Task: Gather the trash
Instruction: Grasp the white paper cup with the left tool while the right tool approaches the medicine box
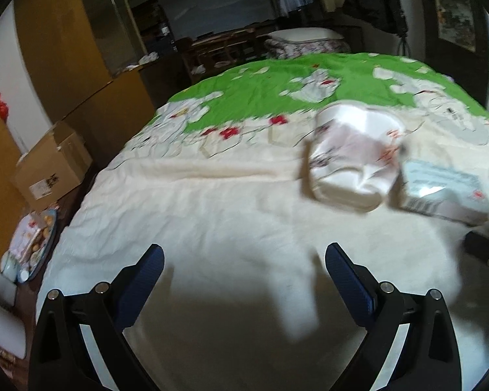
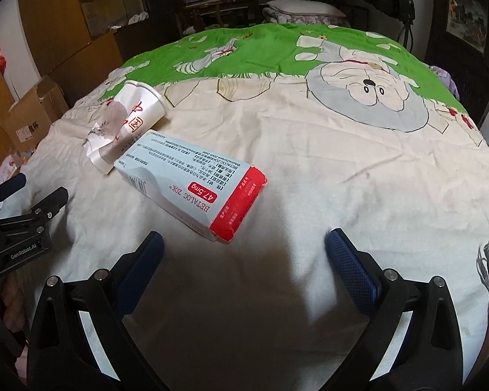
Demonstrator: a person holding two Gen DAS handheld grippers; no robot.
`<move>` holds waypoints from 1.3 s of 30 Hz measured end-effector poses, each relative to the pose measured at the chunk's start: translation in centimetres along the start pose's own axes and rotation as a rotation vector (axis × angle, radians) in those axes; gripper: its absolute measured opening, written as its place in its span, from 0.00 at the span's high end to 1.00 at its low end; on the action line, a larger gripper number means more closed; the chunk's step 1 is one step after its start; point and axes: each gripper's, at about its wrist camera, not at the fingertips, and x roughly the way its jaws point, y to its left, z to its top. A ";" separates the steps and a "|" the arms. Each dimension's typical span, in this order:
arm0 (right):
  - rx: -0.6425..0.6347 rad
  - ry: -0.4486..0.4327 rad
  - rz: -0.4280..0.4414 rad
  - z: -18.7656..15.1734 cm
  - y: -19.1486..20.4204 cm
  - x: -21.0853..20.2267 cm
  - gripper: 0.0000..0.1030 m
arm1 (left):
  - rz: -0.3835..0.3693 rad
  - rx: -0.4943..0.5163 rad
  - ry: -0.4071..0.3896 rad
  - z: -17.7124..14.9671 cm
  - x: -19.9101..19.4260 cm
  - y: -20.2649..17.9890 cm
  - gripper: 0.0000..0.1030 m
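Since both pieces of trash lie loose on the bed (image 2: 309,169), we judge the collecting hardly begun: nothing is held, and no bin or bag shows in either view. Our left gripper (image 1: 244,260) hangs over bare quilt with its jaws spread wide and nothing between them; our right gripper (image 2: 244,247) is likewise spread and empty, just short of the box (image 2: 192,185). The cup (image 2: 127,123) lies on its side towards the left of the bed, its rim pointing away from us, its base crushed and creased; it looks like thin white paper printed with red characters, light and easily flattened further. Touching its crumpled end is the box, a flat cardboard medicine carton, pale blue with a red end band, dented along one side and worn at the red edge. It lies flat, red end nearest our right gripper. In the left wrist view both are blurred, the cup (image 1: 352,156) ahead and to the right, the box (image 1: 440,192) beyond it. The quilt is soft, wrinkled cotton, cream near us and green farther off, so it may give under a downward grasp.
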 end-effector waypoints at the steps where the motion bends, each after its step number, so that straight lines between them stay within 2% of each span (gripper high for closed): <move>1: 0.002 -0.001 0.003 0.0 0.0 0.0 0.05 | -0.020 0.000 -0.005 0.4 -0.1 -0.2 0.06; 7: 0.012 -0.004 0.014 0.0 -0.2 0.0 0.05 | -0.109 0.021 -0.047 3.4 -0.5 -2.0 0.06; 12: 0.026 -0.008 0.033 0.1 -0.5 -0.1 0.05 | -0.178 0.019 -0.002 6.2 1.6 -3.8 0.06; 19: 0.036 -0.011 0.043 0.1 -0.6 0.0 0.05 | -0.294 -0.046 0.085 9.4 5.3 -5.2 0.06; 21: 0.032 -0.008 0.038 0.2 -0.5 0.0 0.05 | -0.289 -0.055 0.095 9.6 5.8 -5.1 0.06; 24: 0.030 -0.006 0.035 0.2 -0.5 0.0 0.05 | -0.210 -0.045 0.084 9.1 6.1 -3.3 0.05; 26: 0.025 -0.004 0.028 0.2 -0.4 0.1 0.05 | -0.115 -0.043 0.084 8.2 6.4 -0.7 0.04; 27: 0.023 -0.003 0.026 0.2 -0.4 0.1 0.05 | -0.092 -0.051 0.086 7.8 6.4 0.7 0.04; 29: 0.019 0.000 0.020 0.2 -0.3 0.1 0.05 | -0.056 -0.095 0.092 7.0 5.8 4.2 0.05; 32: 0.015 0.002 0.013 0.2 -0.2 0.2 0.05 | -0.034 -0.135 0.097 6.3 4.0 7.2 0.06; 35: 0.012 0.003 0.008 0.2 -0.1 0.2 0.05 | -0.118 -0.147 0.071 6.5 2.1 7.2 0.06; 39: 0.009 0.004 0.002 0.2 0.0 0.2 0.05 | -0.250 -0.135 0.046 7.8 1.4 3.8 0.06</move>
